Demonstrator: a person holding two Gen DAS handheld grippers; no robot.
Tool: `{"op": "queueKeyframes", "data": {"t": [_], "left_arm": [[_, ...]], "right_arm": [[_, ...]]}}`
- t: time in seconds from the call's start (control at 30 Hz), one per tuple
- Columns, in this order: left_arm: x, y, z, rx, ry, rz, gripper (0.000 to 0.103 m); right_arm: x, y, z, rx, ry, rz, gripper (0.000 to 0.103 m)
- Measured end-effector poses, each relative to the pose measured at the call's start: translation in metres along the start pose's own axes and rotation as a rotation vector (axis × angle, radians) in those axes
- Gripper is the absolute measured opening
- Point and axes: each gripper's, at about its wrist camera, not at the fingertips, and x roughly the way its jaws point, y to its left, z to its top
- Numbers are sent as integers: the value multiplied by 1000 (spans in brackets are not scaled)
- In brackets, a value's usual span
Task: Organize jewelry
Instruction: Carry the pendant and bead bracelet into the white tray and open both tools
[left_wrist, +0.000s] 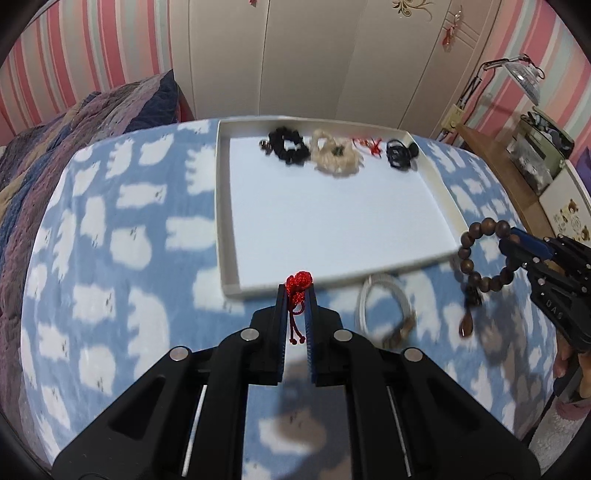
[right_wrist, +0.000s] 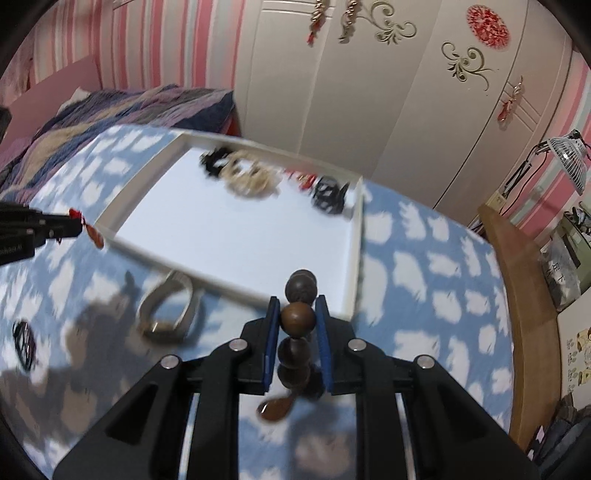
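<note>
Both grippers loaded, held over the cloud blanket near the white tray (left_wrist: 226, 206).
Left gripper (left_wrist: 296, 295) clamps a red cord (left_wrist: 298, 283); right gripper (right_wrist: 297, 314) clamps a wooden bead bracelet (right_wrist: 297, 320), its lower beads hidden between the pads. Pale bangle (right_wrist: 168, 310) blurred.

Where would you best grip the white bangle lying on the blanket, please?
Take the bangle by its bare white arc on the tray side, coming from above. It lies flat, so one finger can go inside the ring and one outside; its near end looks bulkier, though blurred.
</note>
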Motion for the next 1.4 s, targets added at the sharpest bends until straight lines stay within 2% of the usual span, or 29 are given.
{"op": "queueKeyframes", "data": {"t": [0.3,0.4,0.6,0.8,1.07,1.23,1.33,1.4], "left_arm": [[74,10,70,-63,64,34,7],[99,13,86,-73,93,33,7],[125,13,105,-69,91,53,7],[145,21,113,-79,102,96,7],[147,22,115,-75,80,104,8],[145,23,111,-80,90,104,11],[144,21,109,-81,95,106,17],[143,20,107,-81,98,109,30]], "right_arm": [[57,2,63,4,16,10,20],[72,7,79,1,19,23,20],[103,12,99,23,25,65,20],[127,2,94,44,53,31,20],[163,-26,74,133,124,-7,20],[181,-30,65,158,152,-4,20],[182,-28,65,161,153,-5,20],[182,-28,65,162,163,8,21]]}}
